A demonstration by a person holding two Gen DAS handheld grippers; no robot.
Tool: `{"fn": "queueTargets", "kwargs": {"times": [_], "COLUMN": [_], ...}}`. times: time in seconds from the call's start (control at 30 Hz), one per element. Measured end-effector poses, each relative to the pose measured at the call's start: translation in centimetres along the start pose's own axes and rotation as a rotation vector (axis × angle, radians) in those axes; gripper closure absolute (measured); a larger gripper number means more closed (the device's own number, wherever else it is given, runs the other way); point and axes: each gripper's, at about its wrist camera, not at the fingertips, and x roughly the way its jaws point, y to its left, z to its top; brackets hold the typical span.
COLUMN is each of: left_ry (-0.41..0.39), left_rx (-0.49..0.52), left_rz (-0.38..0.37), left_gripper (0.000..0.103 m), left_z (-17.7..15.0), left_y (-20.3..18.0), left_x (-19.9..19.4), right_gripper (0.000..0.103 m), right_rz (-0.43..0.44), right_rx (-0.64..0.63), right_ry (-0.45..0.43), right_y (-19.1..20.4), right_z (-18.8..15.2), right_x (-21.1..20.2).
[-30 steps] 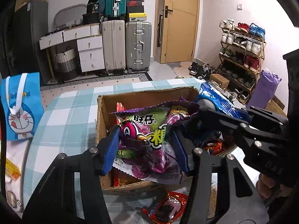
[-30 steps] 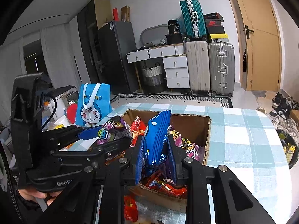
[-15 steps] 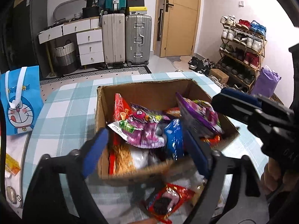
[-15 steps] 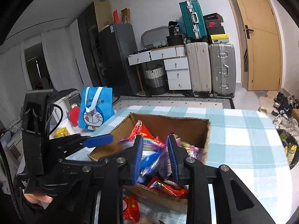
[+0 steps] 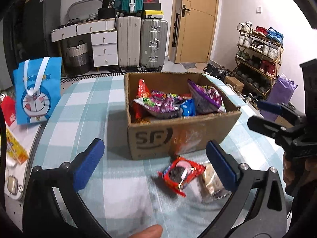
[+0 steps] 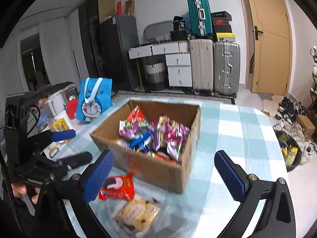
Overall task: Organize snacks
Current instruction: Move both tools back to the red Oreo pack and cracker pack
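A cardboard box (image 5: 178,136) (image 6: 150,166) stands on the checked tablecloth, holding purple, red and blue snack bags (image 5: 164,105) (image 6: 172,134). In front of it lie a red cookie packet (image 5: 181,173) (image 6: 116,186) and a clear bag of biscuits (image 5: 211,180) (image 6: 136,212). My left gripper (image 5: 156,158) hovers short of the box with its jaws opening wide and gripping nothing. Beside it, my right gripper (image 6: 164,170) is the same, its jaws opening and bare. Each gripper shows in the other's view, the right (image 5: 265,115) and the left (image 6: 69,146).
A blue cartoon bag (image 5: 37,91) (image 6: 93,101) stands at the table's left, with a yellow box (image 5: 13,148) and small clutter near it. A shoe rack (image 5: 257,49) and a purple bag (image 5: 279,97) are off the table's right edge. Suitcases (image 5: 142,41) line the back wall.
The left gripper let go of a purple bag and the right of a blue packet; both now lie in the box. Both grippers opened wide and drew back from the box.
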Motion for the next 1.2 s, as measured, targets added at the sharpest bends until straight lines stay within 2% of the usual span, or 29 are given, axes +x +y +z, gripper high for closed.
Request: {"fn": "queueTargets", "kwargs": {"times": [0.2, 0.4, 0.57, 0.7, 1.2], "left_ry": [0.035, 0.067, 0.074, 0.083, 0.067], "left_rx": [0.003, 0.005, 0.023, -0.007, -0.037], "left_rz": [-0.008, -0.002, 0.017, -0.001, 0.021], "left_gripper": [0.000, 0.000, 0.000, 0.000, 0.000], "left_z": [-2.6, -3.7, -3.5, -3.3, -2.7], "left_y": [0.3, 0.0, 0.1, 0.9, 2.6], "left_x": [-0.1, 0.9, 1.3, 1.2, 0.4], "right_gripper": [0.000, 0.000, 0.000, 0.000, 0.000], "right_rz": [-0.023, -0.025, -0.045, -0.036, -0.034], "right_rx": [0.040, 0.054, 0.033, 0.030, -0.039], "right_ry": [0.118, 0.162, 0.199, 0.249, 0.323], "right_y": [0.1, 1.2, 2.0, 2.5, 5.0], "right_z": [-3.1, -5.3, -6.0, -6.6, -8.8], "right_x": [0.7, 1.4, 2.8, 4.2, 6.7]}}
